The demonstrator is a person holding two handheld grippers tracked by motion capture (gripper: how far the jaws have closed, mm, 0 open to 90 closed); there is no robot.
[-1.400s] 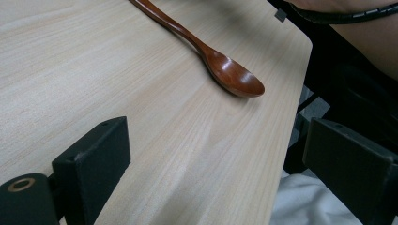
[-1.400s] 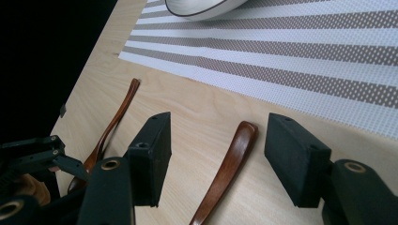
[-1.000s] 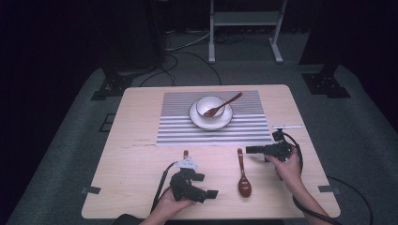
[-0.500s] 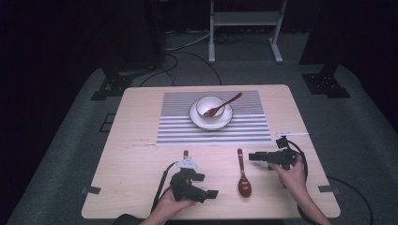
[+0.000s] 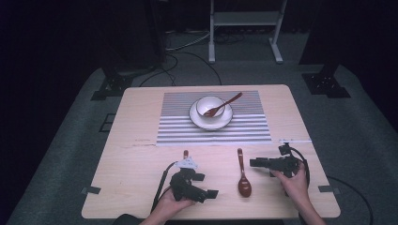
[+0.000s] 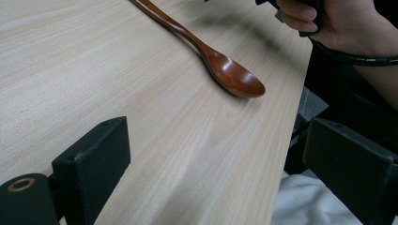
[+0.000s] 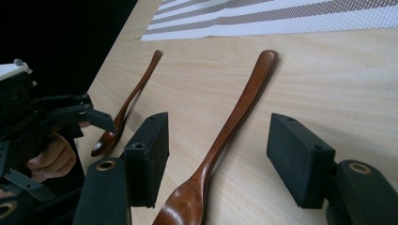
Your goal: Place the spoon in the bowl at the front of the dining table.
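Right gripper jaws are held wide apart and nothing is gripped; the reddish-brown lacquered wooden spoon lies flat on the pale wooden table between them, untouched, its bowl nearest the tool and its slim handle running away toward the grey-and-white striped placemat. A light, rigid piece is judged, with a glossy finish that may slip under the pads. Hold is best taken across the neck just past the bowl, where the handle arches off the table. Beyond, at the left gripper, jaws also stand open and empty.
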